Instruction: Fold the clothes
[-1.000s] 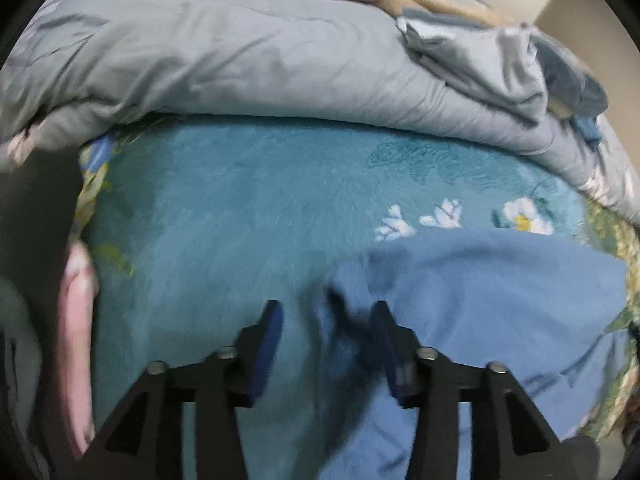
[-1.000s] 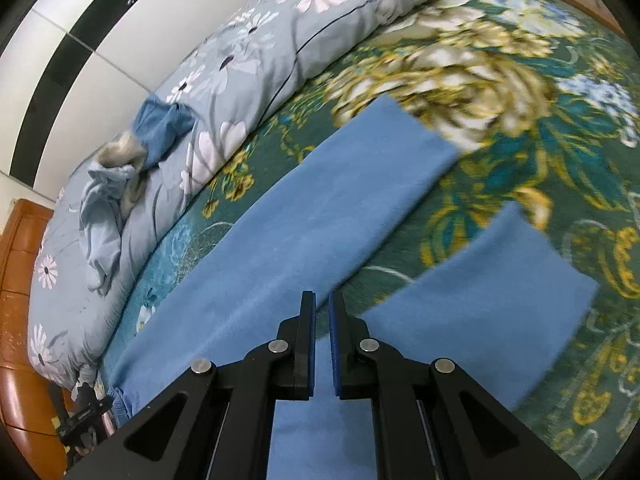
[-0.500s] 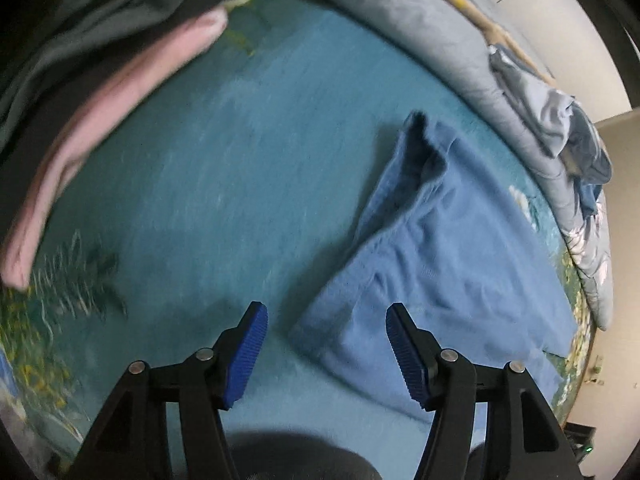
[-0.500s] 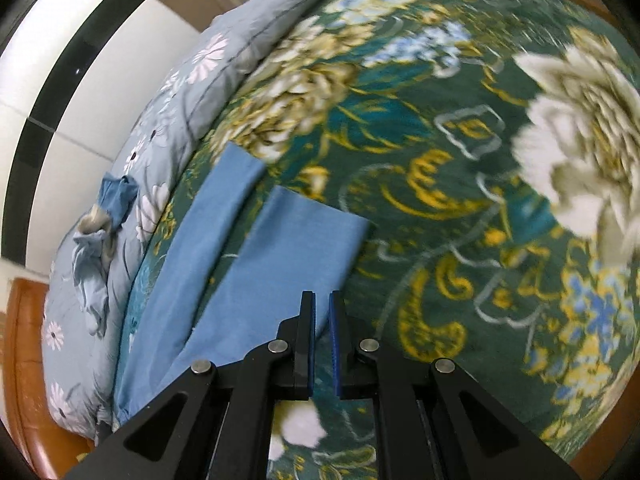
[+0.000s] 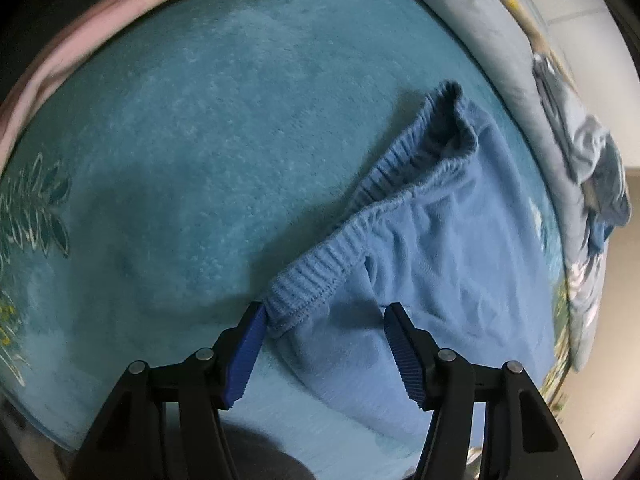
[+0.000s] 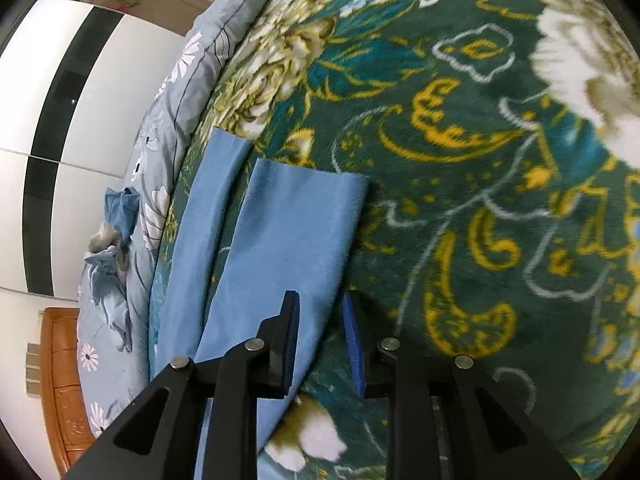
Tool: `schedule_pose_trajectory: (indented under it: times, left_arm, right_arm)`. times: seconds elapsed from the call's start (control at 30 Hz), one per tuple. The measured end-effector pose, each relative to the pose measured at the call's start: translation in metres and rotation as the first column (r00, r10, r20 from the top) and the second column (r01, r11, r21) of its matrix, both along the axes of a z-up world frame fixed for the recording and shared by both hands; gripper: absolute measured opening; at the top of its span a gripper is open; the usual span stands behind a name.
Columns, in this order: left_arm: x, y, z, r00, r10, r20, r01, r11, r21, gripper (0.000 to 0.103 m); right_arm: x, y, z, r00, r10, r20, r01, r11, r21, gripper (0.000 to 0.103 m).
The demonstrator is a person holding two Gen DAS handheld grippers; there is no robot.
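Blue trousers lie flat on the bed, their elastic waistband gaping slightly. My left gripper points down at the waistband's near corner. It stands open, and the corner lies between the pads next to the left finger. In the right wrist view the two trouser legs stretch away side by side to their hems. My right gripper hovers over the near leg's right edge. Its jaws are opening, with that edge between them and the pads not pressing on it.
A teal blanket, dark green with gold flowers at the leg end, covers the bed. A grey floral duvet with crumpled clothes lies along the far side. A pink garment lies at the upper left. A wooden headboard and a white wardrobe stand beyond.
The left gripper rolled and came in over the waistband corner. The right gripper slid to the near leg's right edge, and its shut jaws have parted.
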State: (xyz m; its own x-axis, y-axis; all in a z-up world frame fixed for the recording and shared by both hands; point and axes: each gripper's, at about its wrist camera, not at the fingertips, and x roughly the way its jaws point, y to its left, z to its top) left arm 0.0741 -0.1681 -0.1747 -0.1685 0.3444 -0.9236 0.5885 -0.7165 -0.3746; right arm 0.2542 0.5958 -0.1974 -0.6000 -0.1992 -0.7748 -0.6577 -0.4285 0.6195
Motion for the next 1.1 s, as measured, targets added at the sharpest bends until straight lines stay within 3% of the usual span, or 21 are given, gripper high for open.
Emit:
schedule_pose_trajectory:
  times: [0.1, 0.17, 0.27, 0.47, 0.73, 0.87, 1.1]
  left_arm:
    - [0.008, -0.005, 0.001, 0.999, 0.047, -0.025, -0.046, 0.999, 0.022, 0.058]
    - [0.014, -0.01, 0.001, 0.995, 0.091, -0.033, -0.09, 0.995, 0.04, 0.048]
    - [0.02, -0.015, 0.002, 0.99, 0.132, -0.043, -0.13, 0.99, 0.06, 0.034]
    - [0.022, -0.015, 0.017, 0.983, 0.142, -0.114, -0.135, 0.988, 0.072, 0.015]
    - [0.033, -0.021, 0.063, 0.957, 0.124, -0.26, -0.098, 0.989, 0.111, 0.013]
    - [0.038, -0.028, 0.075, 0.951, 0.134, -0.279, -0.092, 0.983, 0.158, 0.012]
    - [-0.003, -0.024, 0.08, 0.934, 0.199, -0.295, -0.133, 0.964, 0.231, 0.013]
  right_arm:
    - [-0.009, -0.004, -0.003, 1.0, 0.007, -0.022, -0.008, 1.0, -0.024, 0.025]
    - [-0.013, -0.008, -0.004, 1.0, 0.009, -0.027, -0.01, 0.999, -0.032, 0.024]
    - [-0.013, -0.01, -0.002, 0.999, -0.004, -0.05, 0.002, 0.999, -0.043, 0.008]
    - [-0.011, -0.007, 0.021, 0.99, -0.018, -0.142, 0.011, 0.999, -0.051, 0.004]
    - [0.011, -0.004, 0.069, 0.965, -0.011, -0.261, 0.011, 1.0, -0.001, 0.004]
    - [0.018, 0.003, 0.082, 0.96, -0.025, -0.28, 0.027, 1.0, 0.005, 0.004]
    - [-0.039, 0.001, 0.111, 0.946, 0.044, -0.32, -0.032, 0.999, 0.041, 0.004]
